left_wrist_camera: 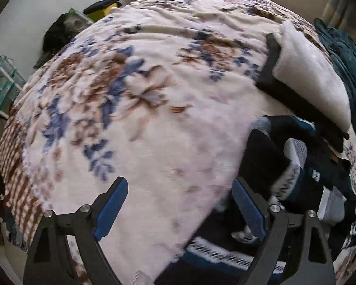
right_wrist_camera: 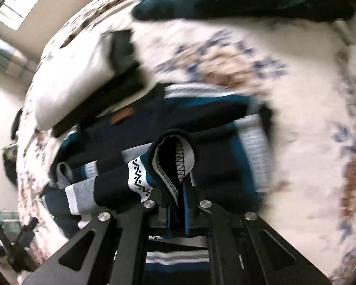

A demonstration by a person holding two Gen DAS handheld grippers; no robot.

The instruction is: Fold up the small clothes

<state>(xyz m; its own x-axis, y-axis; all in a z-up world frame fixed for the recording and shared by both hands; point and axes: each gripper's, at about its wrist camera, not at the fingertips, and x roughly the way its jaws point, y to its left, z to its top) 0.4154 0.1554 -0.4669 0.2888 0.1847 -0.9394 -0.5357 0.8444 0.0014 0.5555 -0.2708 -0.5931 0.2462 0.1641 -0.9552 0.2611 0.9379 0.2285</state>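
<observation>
Over on the left, the left gripper (left_wrist_camera: 180, 207) hangs with its blue pads spread wide and nothing between them, above the flowered blanket (left_wrist_camera: 140, 90) that covers the bed. To its right lies a heap of dark blue and grey small clothes (left_wrist_camera: 296, 166), beside a folded white and black pile (left_wrist_camera: 308, 71). On the right, the right gripper (right_wrist_camera: 176, 204) has its jaws pressed together, pinching a navy patterned sock (right_wrist_camera: 170, 166) just above that heap.
</observation>
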